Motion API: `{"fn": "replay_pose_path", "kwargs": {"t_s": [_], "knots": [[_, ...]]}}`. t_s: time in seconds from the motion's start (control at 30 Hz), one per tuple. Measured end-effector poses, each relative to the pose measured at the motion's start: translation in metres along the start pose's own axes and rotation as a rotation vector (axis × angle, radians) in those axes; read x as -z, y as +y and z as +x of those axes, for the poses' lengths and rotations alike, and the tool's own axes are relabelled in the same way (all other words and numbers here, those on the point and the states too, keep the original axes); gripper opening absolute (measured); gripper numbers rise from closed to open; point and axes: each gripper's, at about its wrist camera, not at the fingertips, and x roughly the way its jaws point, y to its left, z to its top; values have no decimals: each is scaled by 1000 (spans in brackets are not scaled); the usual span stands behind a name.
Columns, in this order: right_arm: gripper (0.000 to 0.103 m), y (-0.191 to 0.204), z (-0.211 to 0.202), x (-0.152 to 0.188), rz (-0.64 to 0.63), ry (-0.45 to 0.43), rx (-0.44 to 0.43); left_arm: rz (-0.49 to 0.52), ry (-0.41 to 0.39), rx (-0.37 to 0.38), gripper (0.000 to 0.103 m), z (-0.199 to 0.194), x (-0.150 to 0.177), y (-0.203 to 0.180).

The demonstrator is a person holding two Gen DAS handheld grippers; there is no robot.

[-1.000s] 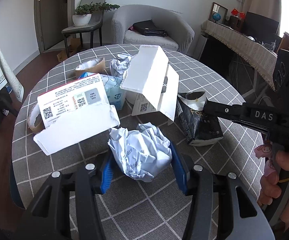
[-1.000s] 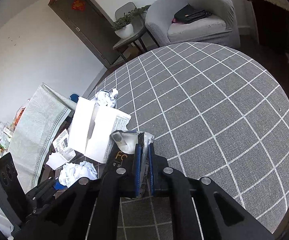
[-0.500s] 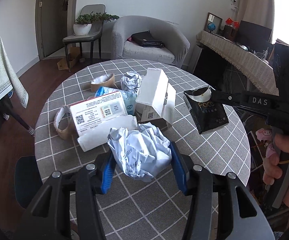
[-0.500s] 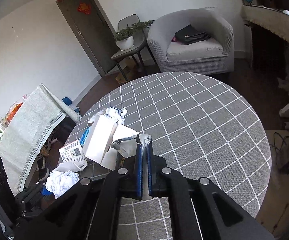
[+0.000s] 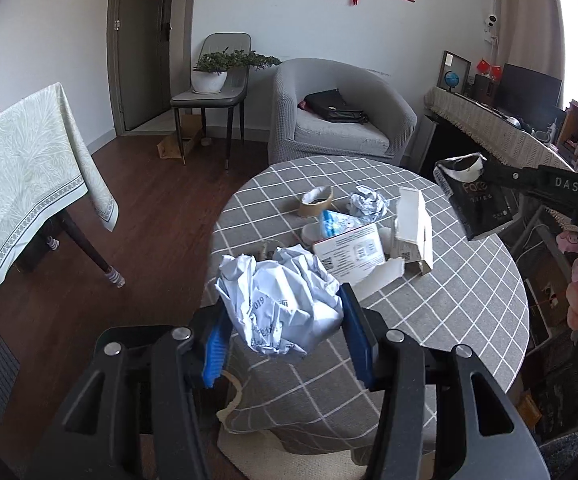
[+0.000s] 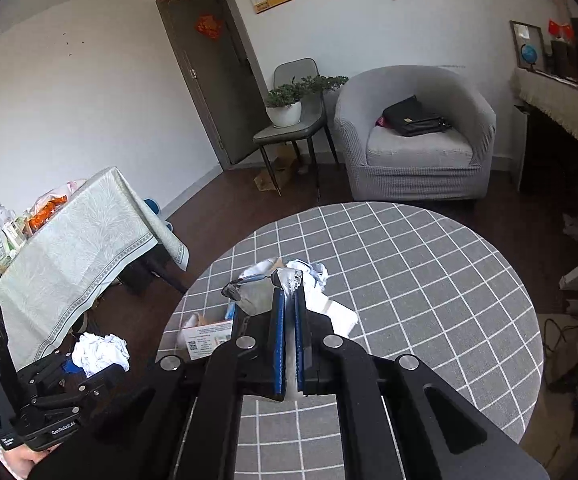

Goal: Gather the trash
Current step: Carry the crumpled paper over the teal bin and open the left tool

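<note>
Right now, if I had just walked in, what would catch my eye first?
Probably the left tongs gripping a big crumpled paper ball, lifted above the near edge of the round checked table. Next, the right tongs pinching a black torn packet in the air at the right. Between them, a heap of torn cartons lies on the table.

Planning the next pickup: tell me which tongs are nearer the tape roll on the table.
Left, though not by much. The left tongs hold a crumpled paper ball above the table's near edge, facing the tape roll. The right tongs, clamping a black pouch, are off to its right.
</note>
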Motion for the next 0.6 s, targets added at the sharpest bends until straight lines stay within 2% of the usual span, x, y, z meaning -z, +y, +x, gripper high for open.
{"fn": "replay_pose_path", "kwargs": {"t_s": [0.37, 0.6], "knots": [[5, 82, 49, -1, -167, 51, -54, -153, 78, -77, 53, 31, 37, 142], [5, 116, 73, 2, -201, 79, -107, -203, 130, -139, 53, 58, 62, 203]]}}
